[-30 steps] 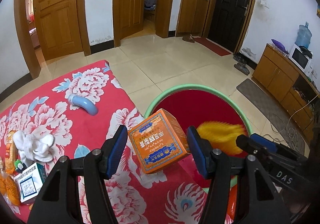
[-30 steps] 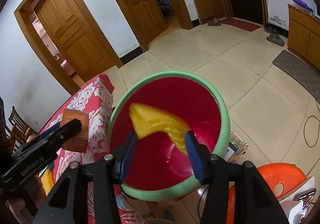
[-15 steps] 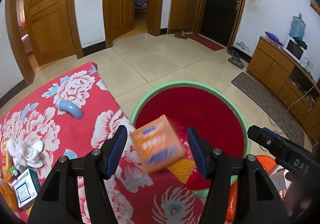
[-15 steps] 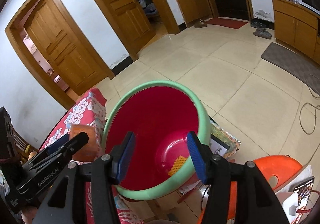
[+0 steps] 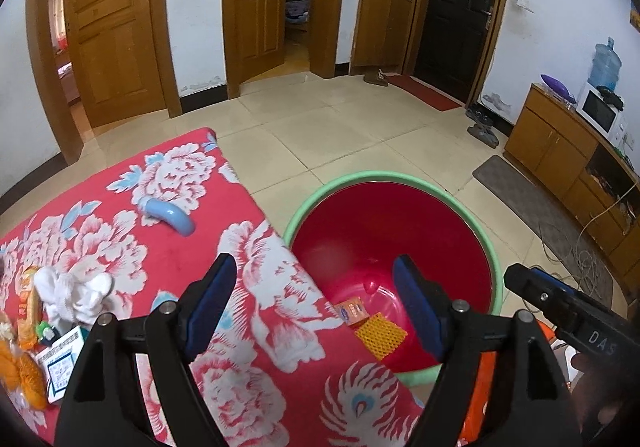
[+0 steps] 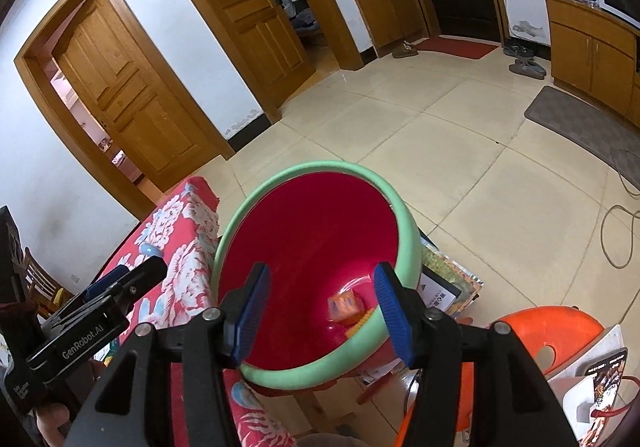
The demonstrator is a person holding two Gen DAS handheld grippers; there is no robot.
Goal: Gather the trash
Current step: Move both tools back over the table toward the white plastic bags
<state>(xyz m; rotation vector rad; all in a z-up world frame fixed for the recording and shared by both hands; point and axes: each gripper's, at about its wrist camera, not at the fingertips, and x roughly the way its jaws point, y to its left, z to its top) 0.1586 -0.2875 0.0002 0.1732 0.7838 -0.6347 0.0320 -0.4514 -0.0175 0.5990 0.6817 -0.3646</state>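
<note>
A red bin with a green rim [image 5: 404, 179] stands beside the table; it also shows in the right wrist view [image 6: 412, 235]. An orange box [image 5: 351, 312] and a yellow mesh piece [image 5: 380, 334] lie at its bottom; the box shows blurred in the right wrist view [image 6: 345, 307]. My left gripper [image 5: 316, 303] is open and empty over the table edge and bin. My right gripper [image 6: 320, 307] is open and empty above the bin. On the red floral cloth [image 5: 168, 255] lie a blue curved tube [image 5: 170, 214], a white crumpled wad [image 5: 74, 293] and a white printed box [image 5: 60, 359].
Orange snack packets [image 5: 24, 331] lie at the table's left edge. An orange plastic stool [image 6: 552, 335] and a phone [image 6: 600, 371] are right of the bin. Papers [image 6: 444, 279] lie under the bin. Wooden cabinets [image 5: 560, 143] line the right wall.
The orange box left my left gripper and dropped into the bin; the yellow mesh left my right gripper and landed there too. Both grippers have risen and stay open.
</note>
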